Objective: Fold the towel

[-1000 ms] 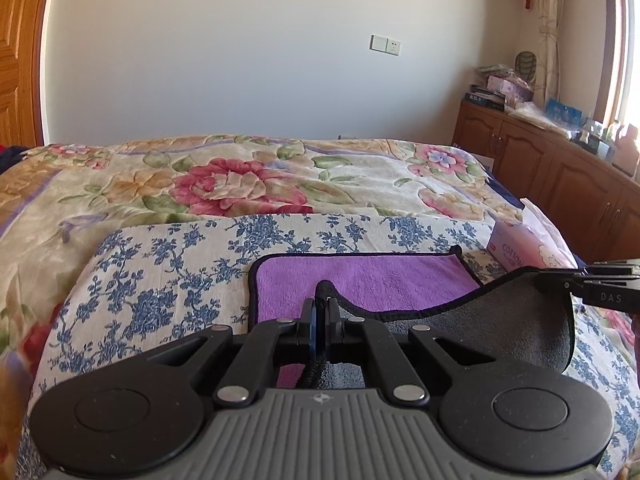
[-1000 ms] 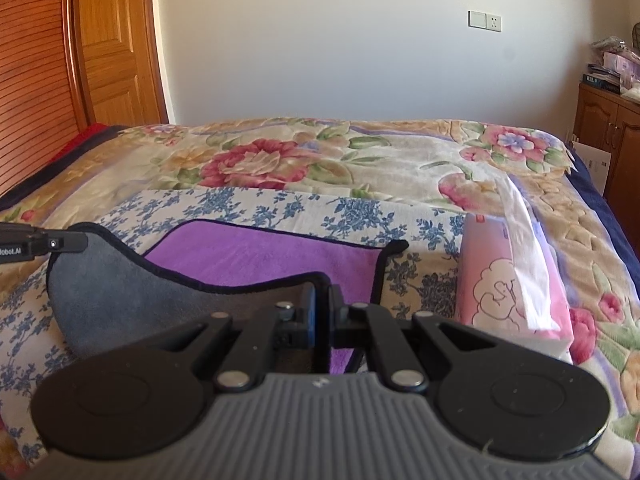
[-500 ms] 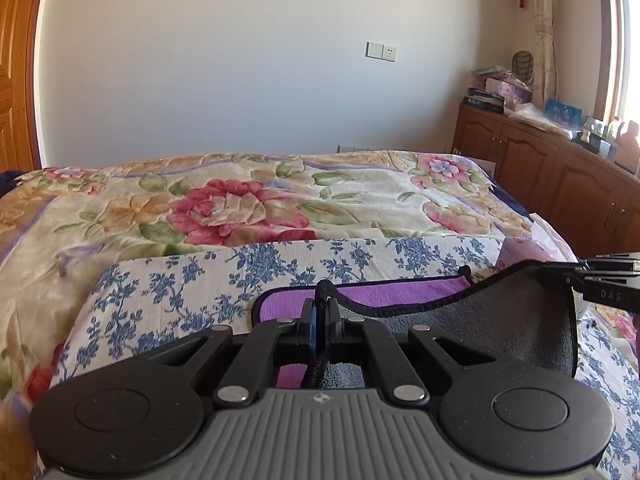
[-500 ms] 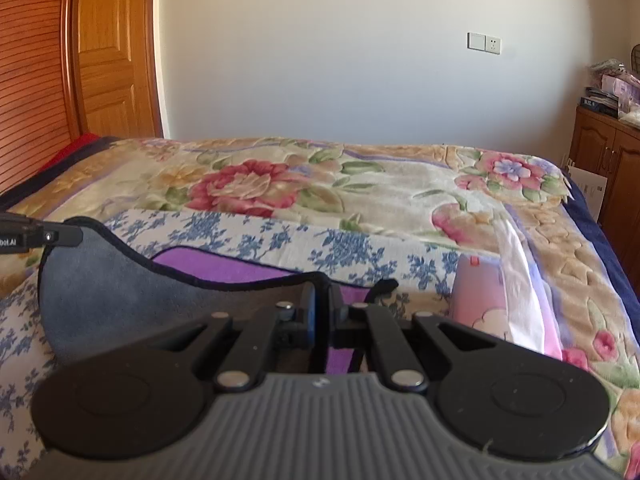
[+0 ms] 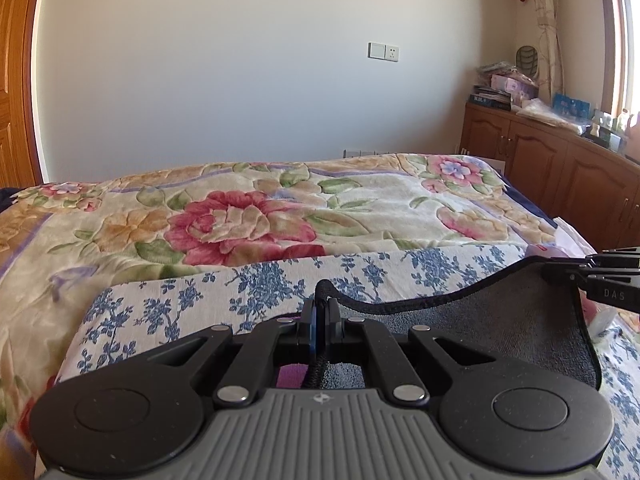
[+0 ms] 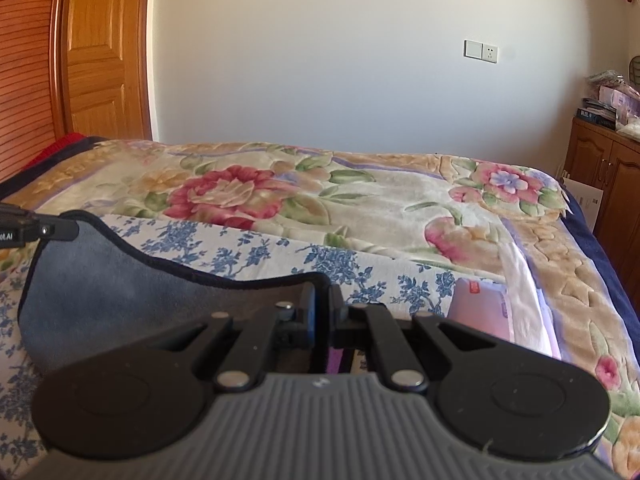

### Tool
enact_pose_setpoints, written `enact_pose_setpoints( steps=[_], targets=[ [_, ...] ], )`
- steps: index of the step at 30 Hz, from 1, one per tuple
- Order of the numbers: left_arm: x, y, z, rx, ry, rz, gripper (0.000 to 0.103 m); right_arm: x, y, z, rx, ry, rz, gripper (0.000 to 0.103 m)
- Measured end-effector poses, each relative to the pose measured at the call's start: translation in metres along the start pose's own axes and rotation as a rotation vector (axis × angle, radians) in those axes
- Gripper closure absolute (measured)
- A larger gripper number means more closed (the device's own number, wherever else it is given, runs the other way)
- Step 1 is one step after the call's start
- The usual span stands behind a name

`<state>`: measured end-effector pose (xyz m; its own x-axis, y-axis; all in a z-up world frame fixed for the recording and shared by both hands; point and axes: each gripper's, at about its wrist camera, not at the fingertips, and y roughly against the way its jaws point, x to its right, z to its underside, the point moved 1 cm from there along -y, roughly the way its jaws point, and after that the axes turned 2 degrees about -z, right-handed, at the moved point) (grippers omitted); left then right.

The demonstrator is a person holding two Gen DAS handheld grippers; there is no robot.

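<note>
Sunlit bedroom, with a floral blanket (image 5: 256,216) spread over the bed and a blue-flowered cloth (image 5: 240,292) laid across its near part as the working surface. On that cloth lies the towel (image 5: 500,320), purple on one face and grey on the other, with a black bound edge.

Each gripper pinches one near corner of it. The left gripper (image 5: 320,312) has its fingers closed tight on the black edging, and the right gripper (image 6: 320,300) is closed the same way on the other corner. Between them the raised edge sags in a shallow curve, grey underside up; only a sliver of purple shows under each tool.

The step in hand looks like the first fold: the near edge is lifted and being carried over towards the far edge. The next move would call for both grippers to travel forward together at equal height, keeping the hem taut, then lower it so the corners meet the far corners before letting go.

Room ahead is ample across the flowered cloth. To the right, a pink tissue pack (image 6: 480,308) lies near the towel's right side and could catch a wide swing. A wooden cabinet (image 5: 560,168) stands well apart beyond the bed.
</note>
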<state>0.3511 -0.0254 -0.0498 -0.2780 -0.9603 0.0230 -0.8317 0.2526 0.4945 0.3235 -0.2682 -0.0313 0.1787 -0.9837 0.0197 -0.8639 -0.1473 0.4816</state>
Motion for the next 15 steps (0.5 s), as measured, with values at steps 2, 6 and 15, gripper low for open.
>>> enact_pose_setpoints(
  steps=[2,6,15],
  targets=[
    [0.000,-0.005,-0.001,0.004,0.000,-0.006,0.098,0.002,-0.004,0.000,0.002,0.002,0.006,0.096],
    [-0.001,-0.014,-0.002,0.012,0.002,-0.023,0.098,0.003,-0.012,-0.001,0.010,0.011,0.018,0.096],
    [-0.006,-0.035,-0.005,0.025,-0.011,-0.058,0.098,0.005,-0.033,0.001,-0.001,0.040,0.043,0.096]
  ],
)
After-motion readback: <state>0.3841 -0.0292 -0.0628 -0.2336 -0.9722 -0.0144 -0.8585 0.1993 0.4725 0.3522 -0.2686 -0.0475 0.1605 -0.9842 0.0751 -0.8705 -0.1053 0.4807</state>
